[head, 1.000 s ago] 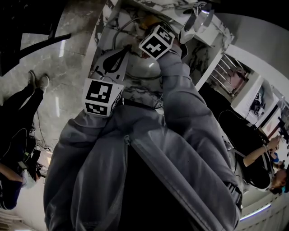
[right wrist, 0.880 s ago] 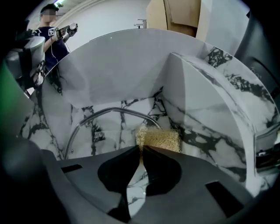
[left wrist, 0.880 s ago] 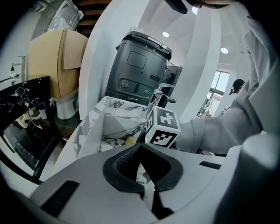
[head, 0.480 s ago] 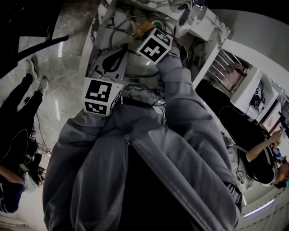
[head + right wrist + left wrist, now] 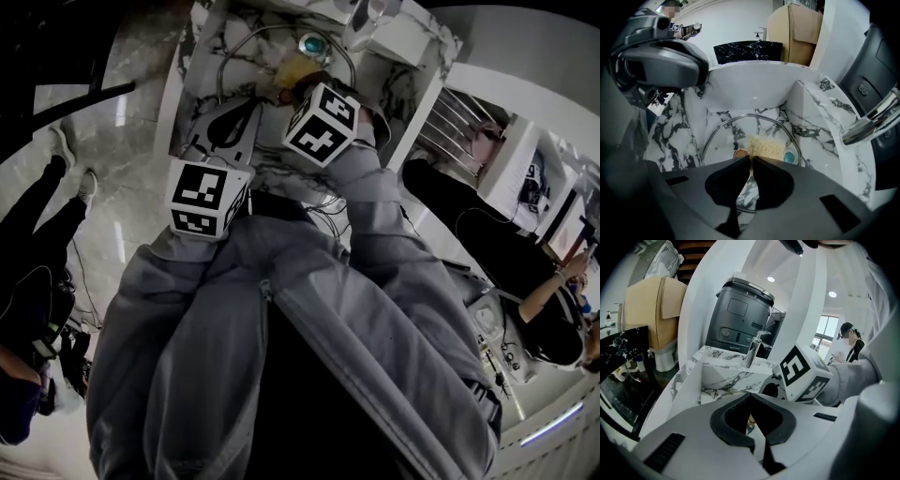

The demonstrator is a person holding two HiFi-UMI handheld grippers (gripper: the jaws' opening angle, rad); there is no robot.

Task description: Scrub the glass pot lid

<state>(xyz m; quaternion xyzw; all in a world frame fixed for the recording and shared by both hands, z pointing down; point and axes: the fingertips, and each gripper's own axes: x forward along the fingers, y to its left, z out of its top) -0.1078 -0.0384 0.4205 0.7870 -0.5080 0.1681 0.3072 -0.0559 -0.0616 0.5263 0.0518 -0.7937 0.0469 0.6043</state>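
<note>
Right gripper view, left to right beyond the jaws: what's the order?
left gripper → brown round piece → yellow scrub pad → teal round piece → faucet. Glass pot lid left out: it spans the middle three.
</note>
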